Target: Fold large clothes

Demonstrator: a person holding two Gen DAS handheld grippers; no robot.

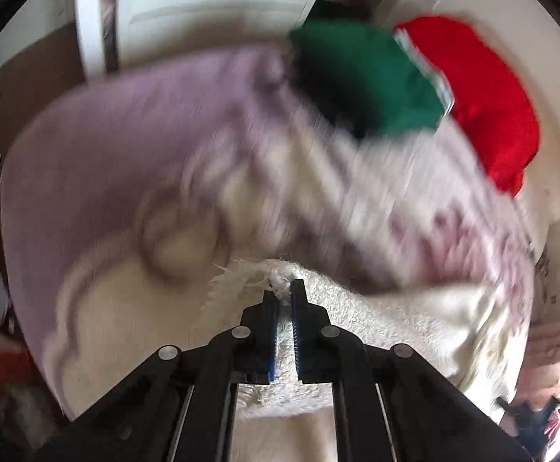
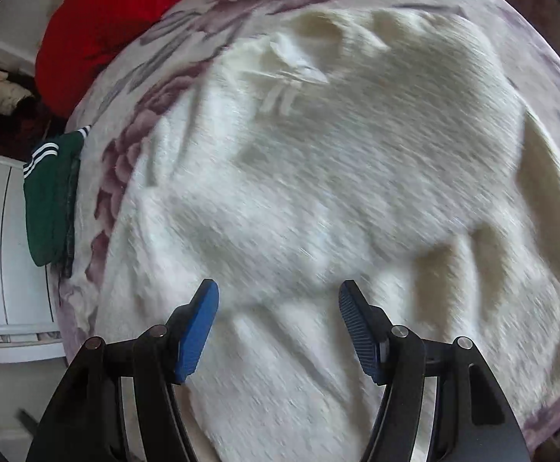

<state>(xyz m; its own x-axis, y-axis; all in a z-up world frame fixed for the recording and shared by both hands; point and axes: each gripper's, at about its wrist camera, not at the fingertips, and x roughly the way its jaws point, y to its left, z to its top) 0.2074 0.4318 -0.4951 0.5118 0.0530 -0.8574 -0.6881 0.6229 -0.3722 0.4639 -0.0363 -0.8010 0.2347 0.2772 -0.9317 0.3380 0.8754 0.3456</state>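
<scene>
**Cream garment pinched, fold barely begun**

Fuzzy cream garment (image 2: 318, 177) fills the right wrist view, spread loosely and rumpled over the bed's floral blanket (image 1: 106, 146). By the look of it no neat fold is made yet, so most of the work remains. At the far edge lie a red garment (image 1: 484, 100) and a green striped garment (image 2: 49, 200), with white cabinet doors (image 1: 203, 4) beyond. Left hand-held gripper (image 1: 284, 300) is clamped on the cream garment's fringed edge; right hand-held gripper (image 2: 278, 300) hovers above the cloth, fingers apart, gripping nothing.
</scene>
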